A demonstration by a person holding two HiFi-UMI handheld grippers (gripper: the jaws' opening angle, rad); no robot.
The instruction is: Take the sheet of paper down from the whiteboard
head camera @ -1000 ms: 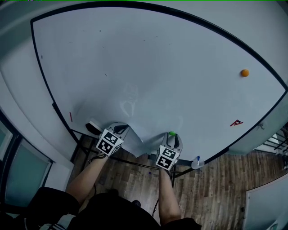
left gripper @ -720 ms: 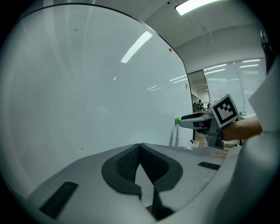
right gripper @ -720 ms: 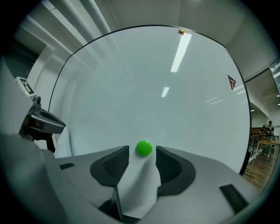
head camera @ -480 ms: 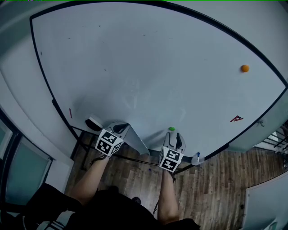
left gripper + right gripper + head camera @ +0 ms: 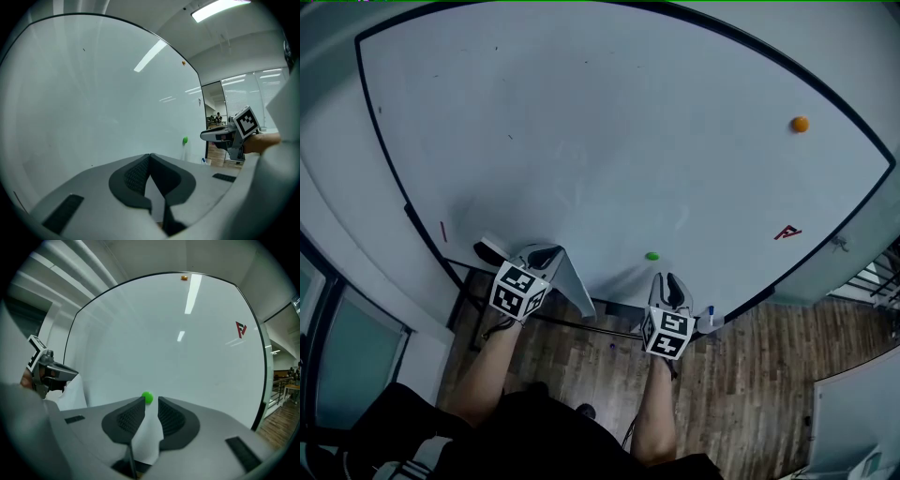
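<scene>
Whiteboard (image 5: 600, 141) fills most of my head view, with wooden floor (image 5: 769, 375) below its bottom edge. The sheet of paper (image 5: 572, 286) is off the board's face and hangs at that bottom edge, toward the lower left corner, drooping down and to the right from my left gripper (image 5: 150, 158). That gripper's jaws are pressed together, with the paper's edge caught between the pads. In the right gripper view the sheet shows as a pale flap just under the left gripper. My right gripper (image 5: 151, 403) sits further right along the bottom edge, clear of the sheet. Its jaws have just been closing, but a gap remains and nothing is pinched in it. A green magnet (image 5: 652, 256) sits on the board just beyond its tips. An eraser (image 5: 492, 251) lies at the bottom edge left of the left gripper. An orange magnet (image 5: 801, 124) and a red mark (image 5: 787, 232) sit far toward the board's right edge.
</scene>
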